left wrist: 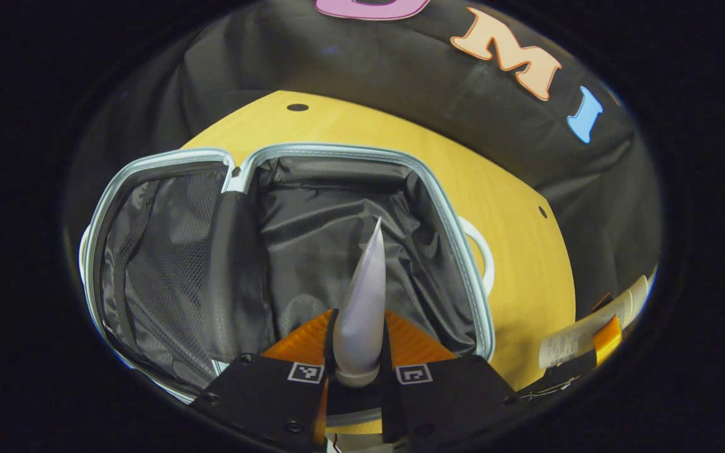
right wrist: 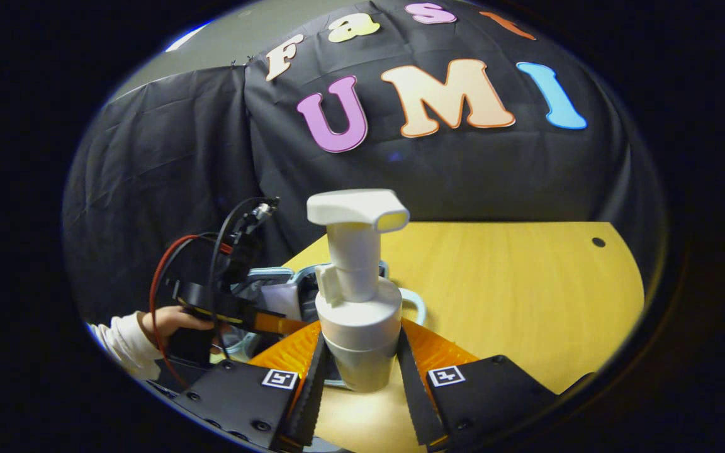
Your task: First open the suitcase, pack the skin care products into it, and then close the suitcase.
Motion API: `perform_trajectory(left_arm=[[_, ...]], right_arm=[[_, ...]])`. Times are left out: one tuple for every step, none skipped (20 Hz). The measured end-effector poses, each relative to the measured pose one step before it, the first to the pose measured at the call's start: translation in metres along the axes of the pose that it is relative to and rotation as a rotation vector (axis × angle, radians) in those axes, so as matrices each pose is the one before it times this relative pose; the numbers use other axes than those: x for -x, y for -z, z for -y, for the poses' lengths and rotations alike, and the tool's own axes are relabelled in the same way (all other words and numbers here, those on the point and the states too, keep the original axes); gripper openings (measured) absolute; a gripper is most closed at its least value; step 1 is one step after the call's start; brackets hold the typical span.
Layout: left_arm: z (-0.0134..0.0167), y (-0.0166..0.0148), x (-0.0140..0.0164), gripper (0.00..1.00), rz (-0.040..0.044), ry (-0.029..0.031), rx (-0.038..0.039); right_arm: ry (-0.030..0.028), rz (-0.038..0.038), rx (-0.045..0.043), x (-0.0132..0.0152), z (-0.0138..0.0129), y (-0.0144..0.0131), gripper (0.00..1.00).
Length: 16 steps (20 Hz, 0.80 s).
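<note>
The suitcase lies open on the yellow wooden surface, its lid folded flat so that the mesh-lined half and the deeper, cloth-lined half both face up, ready to take things. Its white handle sticks out toward the surface's edge on the deeper half's side.

The left hand-held gripper pinches a pale squeeze tube near its cap, both orange fingers pressing on it, with the crimped tail pointing out over the deeper half. Held this way, the tube hangs right above the compartment, so it can likely be let go to drop inside without tipping onto the rim.

The right hand-held gripper grips a white pump bottle around its lower body, a finger on each side, keeping it upright just over the bare surface beside the suitcase. The low grip seems chosen to leave the pump head clear. In the right gripper view a person's hand in a white sleeve holds the other gripper over the suitcase's rim.

Packing looks underway; both products are not yet inside.
</note>
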<state>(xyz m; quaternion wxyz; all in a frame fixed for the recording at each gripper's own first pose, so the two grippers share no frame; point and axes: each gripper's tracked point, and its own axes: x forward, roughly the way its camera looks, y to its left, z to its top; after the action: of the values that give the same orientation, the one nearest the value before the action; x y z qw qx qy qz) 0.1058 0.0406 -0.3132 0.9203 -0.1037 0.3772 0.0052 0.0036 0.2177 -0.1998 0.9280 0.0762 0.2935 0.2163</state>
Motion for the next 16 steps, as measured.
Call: perform_trajectory(left_arm=[[0.00020, -0.00288, -0.00132, 0.29, 0.00378, 0.00870, 0.00869], [-0.00213, -0.00088, -0.00093, 0.29, -0.00711, 0.00162, 0.00315], [-0.00250, -0.00346, -0.00031, 0.36, 0.00744, -0.00789, -0.00203], [-0.00462, -0.00525, 0.00265, 0.34, 0.01140, -0.01015, -0.00818], [-0.00159, -0.00319, 0.00076, 0.50, 0.00950, -0.00007, -0.00135], [0.00061, -0.00435, 0.00282, 0.66, 0.01208, 0.00981, 0.00533], [0.00104, -0.00506, 0.00331, 0.82, 0.01383, 0.01119, 0.00725], [-0.00193, -0.00611, 0.00580, 0.84, 0.02021, 0.00043, 0.00619], [-0.00338, -0.00518, 0.00550, 0.89, 0.01977, -0.00067, 0.00203], [-0.00356, -0.00615, 0.00678, 0.94, 0.02297, -0.00186, 0.00624], [-0.00272, -0.00641, 0.00881, 0.94, 0.02601, 0.00351, 0.01002], [-0.00261, -0.00442, 0.00781, 0.94, 0.02030, 0.00221, 0.01362], [-0.00272, -0.00584, 0.00966, 0.95, 0.02083, 0.00564, 0.01582], [-0.00162, -0.00526, 0.00898, 0.94, 0.01693, 0.01290, 0.01330], [-0.00303, -0.00647, 0.00977, 0.94, 0.02045, 0.00944, 0.01301], [-0.00503, -0.00652, 0.01029, 0.94, 0.01972, 0.00297, 0.01143]], right_arm=[[-0.01424, -0.01592, 0.00050, -0.00783, -0.01065, 0.00461, 0.60], [-0.01217, -0.02071, 0.00119, -0.00841, -0.00780, 0.00422, 0.60], [-0.00877, -0.01751, -0.00173, -0.00654, -0.00648, 0.00580, 0.60], [-0.00539, -0.01821, 0.00189, -0.00756, -0.00485, 0.00543, 0.60], [0.00081, -0.01781, 0.00478, -0.00665, -0.00241, 0.00519, 0.60], [0.00193, -0.02184, 0.00227, -0.00667, -0.00122, 0.00544, 0.60], [0.00557, -0.02428, 0.00077, -0.00649, -0.00036, 0.00721, 0.60], [0.01024, -0.01890, 0.00331, -0.00637, 0.00169, 0.00468, 0.59], [0.01042, -0.01742, 0.00280, -0.00489, 0.00173, 0.00358, 0.59], [0.01357, -0.01944, -0.00062, -0.00497, 0.00302, 0.00260, 0.60], [0.00508, -0.01273, -0.00727, -0.00455, 0.00141, 0.00256, 0.60], [0.00721, -0.00696, -0.01401, -0.00472, 0.00078, -0.00093, 0.59], [0.00564, -0.02178, -0.01108, -0.00153, 0.00061, 0.00436, 0.60], [0.00410, -0.00972, -0.01286, -0.00148, 0.00074, 0.00044, 0.59], [0.00432, -0.01752, -0.00864, -0.00292, 0.00102, 0.00065, 0.59], [0.00293, -0.00879, -0.00545, -0.00413, 0.00093, 0.00013, 0.58]])
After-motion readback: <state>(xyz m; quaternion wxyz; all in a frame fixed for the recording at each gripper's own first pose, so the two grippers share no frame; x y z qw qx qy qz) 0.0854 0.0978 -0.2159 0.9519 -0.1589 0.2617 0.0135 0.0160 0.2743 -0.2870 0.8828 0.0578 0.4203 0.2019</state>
